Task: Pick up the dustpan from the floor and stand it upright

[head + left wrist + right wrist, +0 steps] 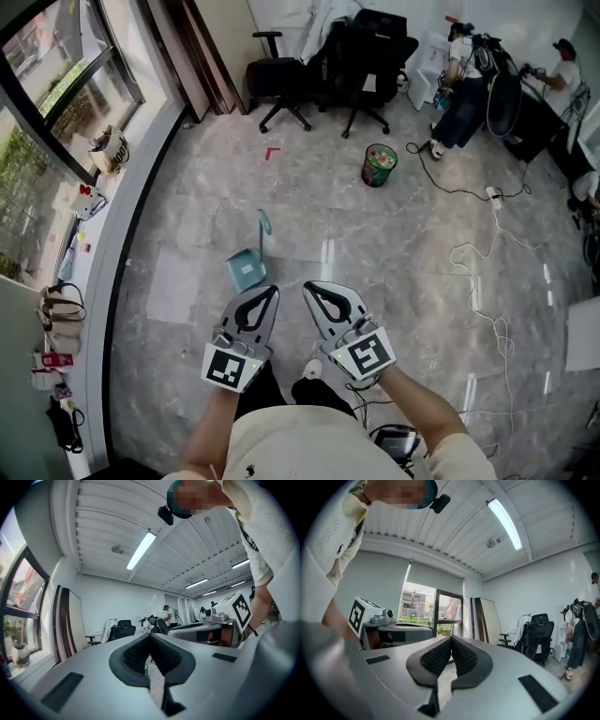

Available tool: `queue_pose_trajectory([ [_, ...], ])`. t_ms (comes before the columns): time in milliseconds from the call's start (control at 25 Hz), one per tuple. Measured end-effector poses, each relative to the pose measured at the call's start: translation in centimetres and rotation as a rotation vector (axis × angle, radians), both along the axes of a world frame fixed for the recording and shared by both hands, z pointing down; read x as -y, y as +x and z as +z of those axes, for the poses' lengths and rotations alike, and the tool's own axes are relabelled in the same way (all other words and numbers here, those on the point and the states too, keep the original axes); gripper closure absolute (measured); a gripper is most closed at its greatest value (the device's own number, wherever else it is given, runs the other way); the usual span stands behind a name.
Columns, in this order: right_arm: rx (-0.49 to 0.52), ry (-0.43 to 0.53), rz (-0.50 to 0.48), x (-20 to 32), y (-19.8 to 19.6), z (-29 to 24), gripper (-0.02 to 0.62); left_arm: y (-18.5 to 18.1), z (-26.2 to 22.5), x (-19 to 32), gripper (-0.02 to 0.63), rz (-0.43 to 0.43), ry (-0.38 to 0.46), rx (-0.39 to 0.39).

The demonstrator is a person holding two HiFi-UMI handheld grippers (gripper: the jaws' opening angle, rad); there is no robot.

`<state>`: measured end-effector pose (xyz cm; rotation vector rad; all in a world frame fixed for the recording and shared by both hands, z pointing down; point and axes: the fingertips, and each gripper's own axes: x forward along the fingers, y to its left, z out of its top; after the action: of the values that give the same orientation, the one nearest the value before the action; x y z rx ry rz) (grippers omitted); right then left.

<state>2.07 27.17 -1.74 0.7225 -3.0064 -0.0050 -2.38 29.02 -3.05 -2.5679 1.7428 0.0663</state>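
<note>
Only the head view shows you the teal dustpan (247,268). It sits on the marble floor (187,206) just beyond the tip of your left gripper (270,292), at about 11 o'clock from it. Its slim handle points away from you toward 12 o'clock. That view does not settle whether it is standing or lying flat. Your right gripper (309,289) is just beside the left one and a little farther from the dustpan.

Neither gripper view shows the dustpan. Both are tilted up across the room toward the ribbed ceiling and its strip light (140,550). They do show the jaws plainly: on each gripper the ridged pads are clenched together at the tips with nothing between them. Each view also shows the other gripper with its marker cube, the left view at 3 o'clock and the right view at 9 o'clock.

You have open floor all around the dustpan. The window ledge (103,244) runs along 9 to 10 o'clock and is well apart from it. A green bin (379,164) stands at 1 o'clock, office chairs (278,80) at 12 o'clock, and a loose white cable (478,253) trails across the floor at 2 to 3 o'clock, all well clear.
</note>
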Motion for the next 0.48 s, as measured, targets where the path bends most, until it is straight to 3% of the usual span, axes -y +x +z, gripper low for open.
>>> queue_pose_trajectory([
  [200,0.053,-0.003,0.061,-1.6,2.4,-1.7,0.577,1.1,-2.0,-2.6,0.595,0.023,0.038,0.069],
  [480,0.087,-0.025,0.186,-1.4,3.6,-2.7,0.577,-1.5,-2.5,-3.5,0.595,-0.026,0.029,0.047],
])
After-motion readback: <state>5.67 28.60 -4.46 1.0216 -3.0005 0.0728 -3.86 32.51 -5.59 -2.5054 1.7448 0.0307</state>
